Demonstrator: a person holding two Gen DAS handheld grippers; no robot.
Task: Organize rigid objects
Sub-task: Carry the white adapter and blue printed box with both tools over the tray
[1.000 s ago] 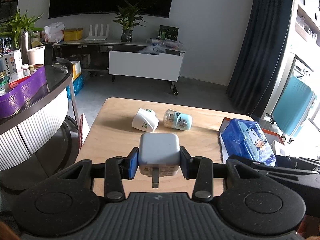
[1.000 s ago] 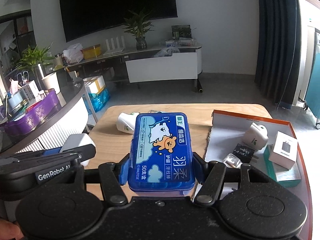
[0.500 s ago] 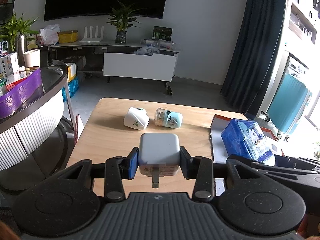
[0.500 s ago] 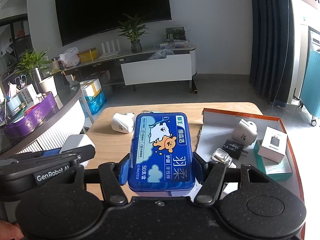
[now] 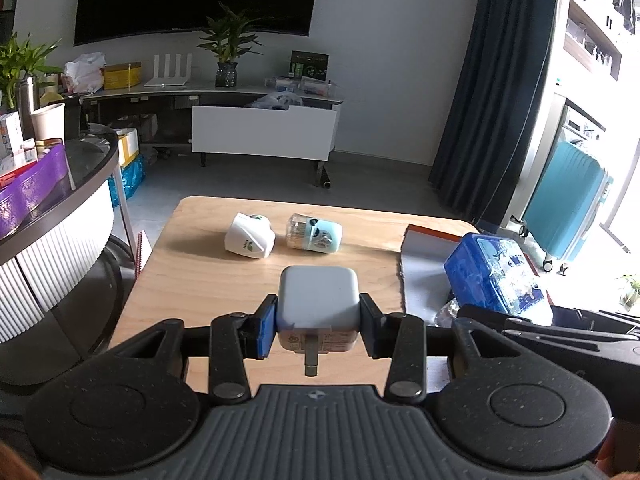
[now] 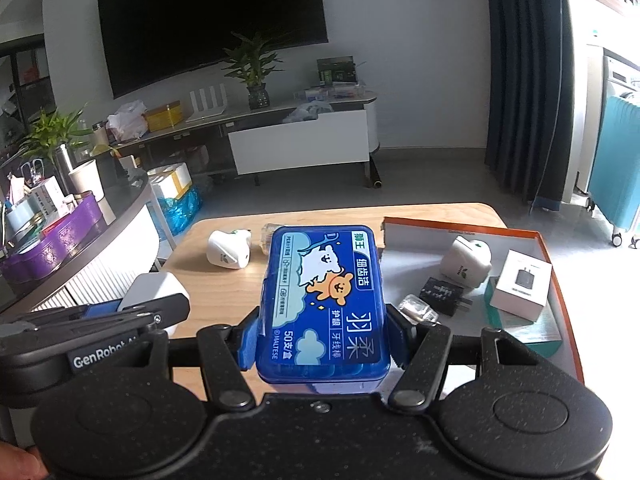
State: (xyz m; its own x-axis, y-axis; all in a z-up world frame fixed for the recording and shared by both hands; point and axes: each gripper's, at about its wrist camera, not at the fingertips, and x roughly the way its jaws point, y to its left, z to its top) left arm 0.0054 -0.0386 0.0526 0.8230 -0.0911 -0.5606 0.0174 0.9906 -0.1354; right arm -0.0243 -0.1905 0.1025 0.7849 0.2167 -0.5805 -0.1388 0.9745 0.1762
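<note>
Tabletop (image 5: 208, 280) contents are listed from left to right of the left wrist frame. A white plug adapter (image 5: 249, 236) and a small pale-blue bottle (image 5: 315, 236) lie on their sides near frame centre, just beside each other and apart from both tools; they are judged to be unsorted items. At lower centre, the left gripper (image 5: 318, 320) is closed to a narrow gap on a grey charger (image 5: 318, 300), which is clamped by its side faces with the plug pin pointing toward the camera, clear of the pads. This is judged to leave its base free for setting down.

In the right wrist frame, the right gripper (image 6: 322, 344) at lower centre is clamped on the long sides of a blue floss-pick box (image 6: 324, 304), held label-up and level above the table. At right of frame, an orange-rimmed tray (image 6: 558, 280) holds a second white adapter (image 6: 466, 262), a black charger (image 6: 442, 290), a white carton (image 6: 520, 284) and a clear object (image 6: 418, 308), possibly a small bottle; glare prevents identification. The tray is judged to be the collecting place for both held items.
</note>
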